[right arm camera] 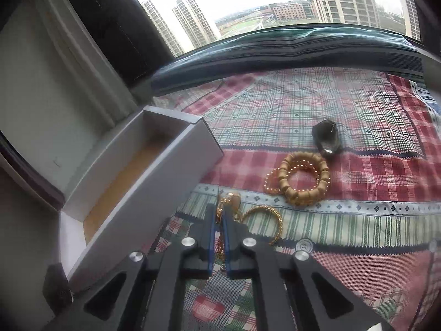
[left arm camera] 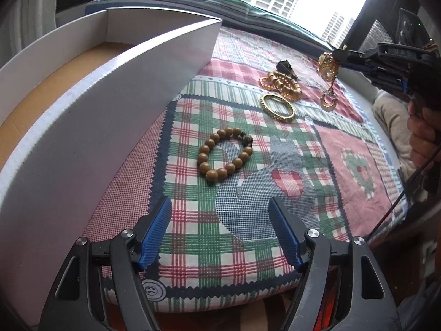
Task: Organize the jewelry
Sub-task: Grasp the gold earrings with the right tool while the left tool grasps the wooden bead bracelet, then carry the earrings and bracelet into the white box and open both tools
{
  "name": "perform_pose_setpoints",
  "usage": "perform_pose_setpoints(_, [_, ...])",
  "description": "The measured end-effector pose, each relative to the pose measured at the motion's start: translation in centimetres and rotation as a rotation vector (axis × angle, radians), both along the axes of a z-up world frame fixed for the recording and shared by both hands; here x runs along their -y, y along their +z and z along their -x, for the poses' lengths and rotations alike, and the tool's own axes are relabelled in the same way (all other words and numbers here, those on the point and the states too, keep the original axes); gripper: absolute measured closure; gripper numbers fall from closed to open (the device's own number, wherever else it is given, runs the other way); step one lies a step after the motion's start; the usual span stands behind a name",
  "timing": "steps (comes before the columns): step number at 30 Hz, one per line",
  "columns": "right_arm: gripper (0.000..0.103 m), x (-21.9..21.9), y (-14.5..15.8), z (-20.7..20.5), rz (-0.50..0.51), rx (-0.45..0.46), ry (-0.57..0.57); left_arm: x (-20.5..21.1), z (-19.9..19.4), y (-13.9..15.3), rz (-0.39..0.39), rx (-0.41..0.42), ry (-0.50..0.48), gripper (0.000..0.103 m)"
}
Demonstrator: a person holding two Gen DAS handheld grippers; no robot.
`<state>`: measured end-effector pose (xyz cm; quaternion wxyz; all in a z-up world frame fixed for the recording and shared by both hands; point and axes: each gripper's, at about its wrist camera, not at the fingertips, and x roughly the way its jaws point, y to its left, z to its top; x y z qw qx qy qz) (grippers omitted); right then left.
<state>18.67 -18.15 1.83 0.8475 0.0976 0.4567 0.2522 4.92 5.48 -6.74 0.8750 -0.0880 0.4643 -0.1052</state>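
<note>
My right gripper (right arm camera: 219,215) is shut on a gold chain necklace (right arm camera: 230,201), which in the left wrist view hangs from its tip (left arm camera: 335,53) as a gold necklace (left arm camera: 328,67) with a crescent pendant (left arm camera: 328,102) over the cloth. My left gripper (left arm camera: 219,215) stands open above the plaid cloth, nothing between its blue pads (left arm camera: 158,226). A brown wooden bead bracelet (left arm camera: 224,155) lies just ahead of it. Farther off lie a gold bangle (left arm camera: 278,107), a pile of tan and gold bead bracelets (left arm camera: 281,84) and a dark watch (left arm camera: 286,67).
A white open box (left arm camera: 91,104) with a brown cardboard floor stands at the left of the cloth, seen also as the box (right arm camera: 143,171) in the right wrist view. A window with tower blocks is behind. A hand (left arm camera: 424,135) holds the right gripper's handle.
</note>
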Motion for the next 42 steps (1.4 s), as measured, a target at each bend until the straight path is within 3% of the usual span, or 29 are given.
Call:
perform_pose_setpoints(7, [0.098, 2.0, 0.1, 5.1, -0.041, 0.016, 0.026, 4.3, -3.6, 0.7, -0.116, 0.031, -0.168, 0.032])
perform_pose_setpoints(12, [0.098, 3.4, -0.1, 7.6, -0.039, 0.024, 0.004, 7.6, -6.9, -1.1, -0.217, -0.004, -0.217, 0.051])
perform_pose_setpoints(14, [0.098, 4.0, -0.1, 8.3, -0.046, 0.025, -0.001, 8.3, -8.0, -2.0, -0.261, -0.023, -0.206, 0.064])
perform_pose_setpoints(17, [0.098, 4.5, 0.2, 9.3, -0.034, 0.044, -0.002, 8.3, -9.1, -2.8, -0.250, -0.039, -0.171, 0.077])
perform_pose_setpoints(19, [0.098, 4.8, 0.4, 9.8, -0.033, 0.051, 0.001, 8.3, -9.7, -2.8, -0.245, -0.040, -0.142, 0.091])
perform_pose_setpoints(24, [0.098, 5.1, 0.9, 9.9, -0.034, 0.063, 0.007, 6.3, -9.9, -0.8, -0.070, -0.053, -0.097, 0.091])
perform_pose_setpoints(32, [0.098, 4.2, 2.5, 8.5, -0.023, 0.094, 0.035, 1.2, -6.5, 7.7, 0.183, 0.046, -0.025, 0.091])
perform_pose_setpoints(36, [0.098, 2.6, 4.0, 7.3, -0.032, 0.126, 0.066, -2.1, -4.6, 12.6, 0.260, 0.118, 0.030, 0.091])
perform_pose_setpoints(42, [0.098, -1.9, 6.6, 6.0, -0.063, 0.170, 0.153, -8.4, -0.8, 17.9, 0.298, 0.203, 0.155, 0.091])
